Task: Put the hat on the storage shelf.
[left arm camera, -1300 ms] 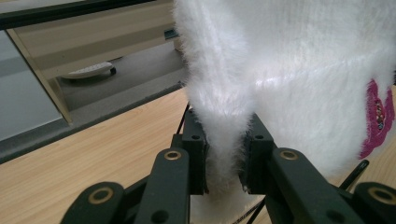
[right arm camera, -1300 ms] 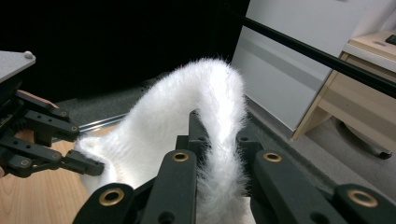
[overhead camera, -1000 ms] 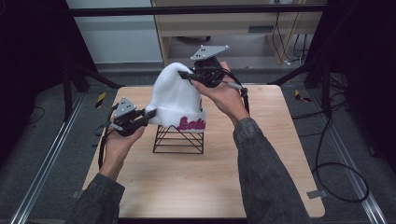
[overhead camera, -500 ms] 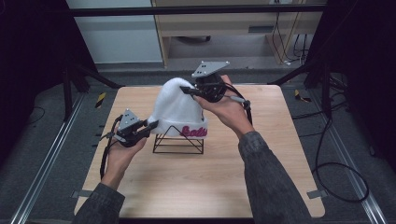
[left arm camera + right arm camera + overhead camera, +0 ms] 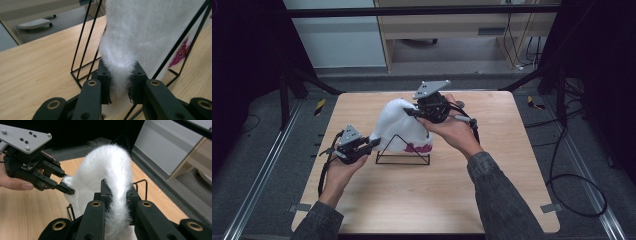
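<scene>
A fluffy white beanie with pink lettering hangs over a black wire rack in the middle of the wooden table. My left gripper is shut on the hat's lower left edge, where the fur is pinched between its pads beside the rack's bars. At the hat's upper right, my right gripper is shut on a fold of the fur. Looking along the right gripper, I see the left gripper biting the far side and the rack's wire behind.
Bare tabletop lies in front of and to both sides of the rack. A pale cabinet and a low shelf stand beyond the far edge. Cables lie on the dark floor at the right.
Both hands have come down with the hat between them. The beanie has sunk from above the rack to lie lower over its wire frame, with the left gripper down near the table.
</scene>
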